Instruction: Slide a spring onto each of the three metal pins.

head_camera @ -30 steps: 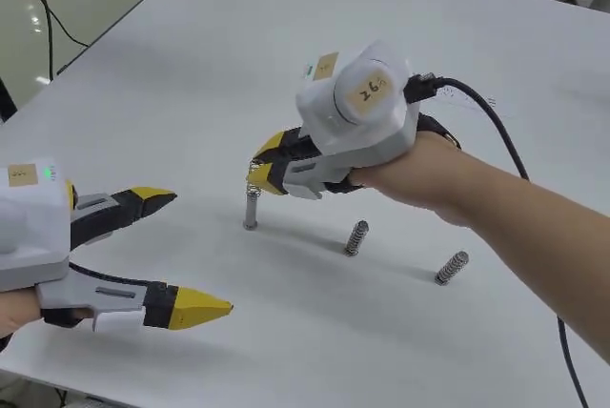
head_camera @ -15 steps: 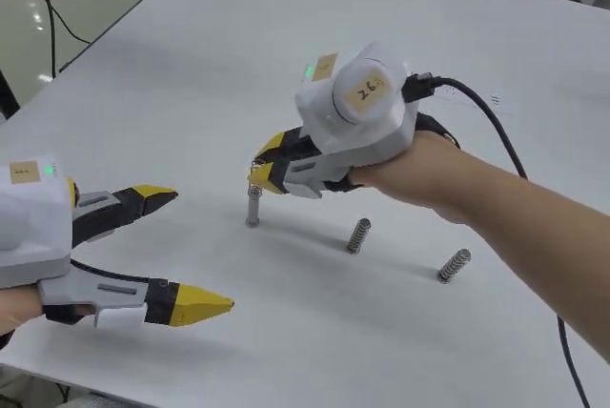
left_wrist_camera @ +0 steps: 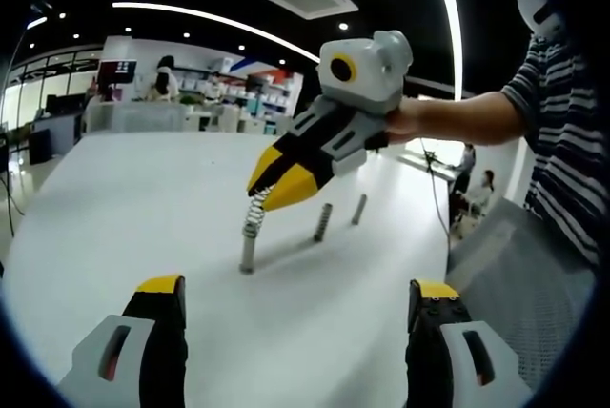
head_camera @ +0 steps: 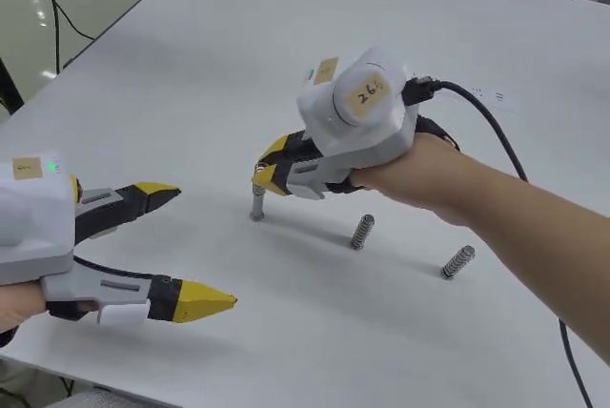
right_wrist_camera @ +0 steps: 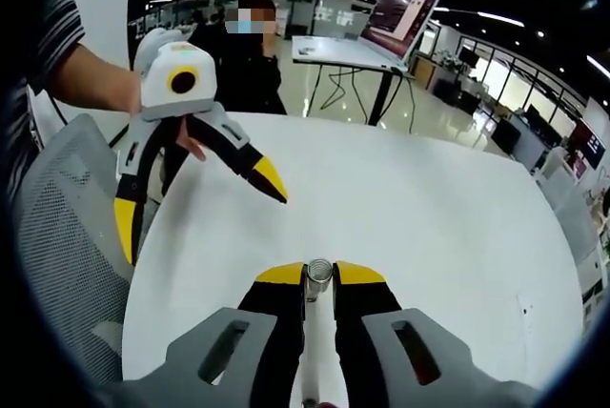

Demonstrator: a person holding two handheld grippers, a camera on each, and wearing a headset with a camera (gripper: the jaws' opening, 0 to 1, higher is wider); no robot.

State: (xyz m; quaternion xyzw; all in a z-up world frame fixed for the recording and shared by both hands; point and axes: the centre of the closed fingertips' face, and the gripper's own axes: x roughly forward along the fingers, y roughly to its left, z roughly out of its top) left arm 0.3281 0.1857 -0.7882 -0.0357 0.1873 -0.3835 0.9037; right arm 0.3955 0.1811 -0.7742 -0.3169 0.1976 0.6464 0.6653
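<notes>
Over the left end of the row, the right gripper (head_camera: 265,170) has its jaws clenched on a spring (left_wrist_camera: 254,214), pinching it near its upper end. The coil hangs down at a slight tilt. Its lower end meets the top of the bare pin (left_wrist_camera: 248,255), which stands upright on the white counter (head_camera: 400,65). Whether the first turns have gone over the pin's tip I cannot tell. The second pin (head_camera: 360,233) and the third pin (head_camera: 458,262), further along towards the person's right, each carry a spring already, so this looks like the last of the three. The left gripper (head_camera: 202,248) hovers low over the counter's near edge, well apart from the pins, with its jaws released and spread wide and nothing between them.

To do this step well, the coil should be brought in line with the pin before it goes down. As it hangs now it leans, and pressing down on a leaning spring would likely catch a turn on the pin's rim or tip the pin over. I would square the wrist so the spring's axis matches the pin. I would then lower it gently until the bottom turns sit over the tip, and only then ease the jaws apart so it drops to the base. The idle gripper could steady the pin's foot if it wobbles.
</notes>
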